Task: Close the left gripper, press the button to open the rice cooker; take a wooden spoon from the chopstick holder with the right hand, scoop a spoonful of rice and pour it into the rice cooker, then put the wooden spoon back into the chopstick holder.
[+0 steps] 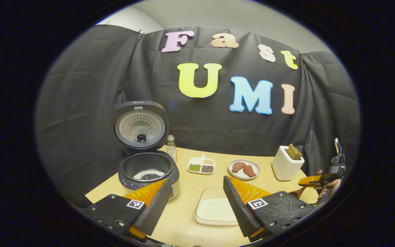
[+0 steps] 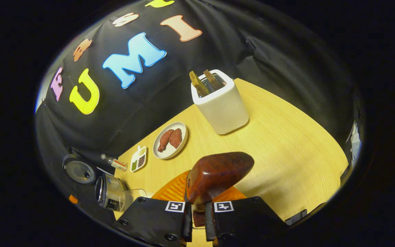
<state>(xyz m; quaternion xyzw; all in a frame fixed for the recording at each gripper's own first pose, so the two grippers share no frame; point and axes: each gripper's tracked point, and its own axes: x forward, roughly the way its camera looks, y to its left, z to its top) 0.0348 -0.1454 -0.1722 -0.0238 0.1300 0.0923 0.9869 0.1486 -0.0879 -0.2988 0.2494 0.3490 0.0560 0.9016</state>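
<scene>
A wooden table [image 1: 190, 212] is standing in front of a black cloth wall. In the left gripper view, the left gripper [image 1: 194, 206] is hovering over the near edge of the table with its two fingers spread wide apart and nothing between them. Just beyond it a shallow white tray of rice [image 1: 216, 209] is lying on the table.

To the left of the tray the rice cooker [image 1: 147, 169] is sitting with its lid [image 1: 140, 126] standing upright and open. A small patch of white rice is showing at the bottom of its dark inner pot. A small glass bottle [image 1: 171, 147] is standing just beside the cooker. Farther along the table, a divided dish of grains [image 1: 201, 166] and a plate with two brown pieces of food [image 1: 244, 169] are sitting side by side.

At the right of the table the white chopstick holder [image 1: 286, 163] is standing upright, with wooden utensil ends poking out of its top. Near it, at the edge of the view, a hand is holding the right gripper [image 1: 312, 181].

In the right gripper view, the right gripper [image 2: 198, 216] is clamping the handle of the wooden spoon [image 2: 216, 175] between both fingers. The dark reddish spoon bowl is pointing forward above the table, toward the chopstick holder [image 2: 219, 104], apart from it. The plate [image 2: 170, 140] and the dish [image 2: 138, 158] are lying farther off, and the open rice cooker [image 2: 108, 193] is showing at the lower left.
</scene>
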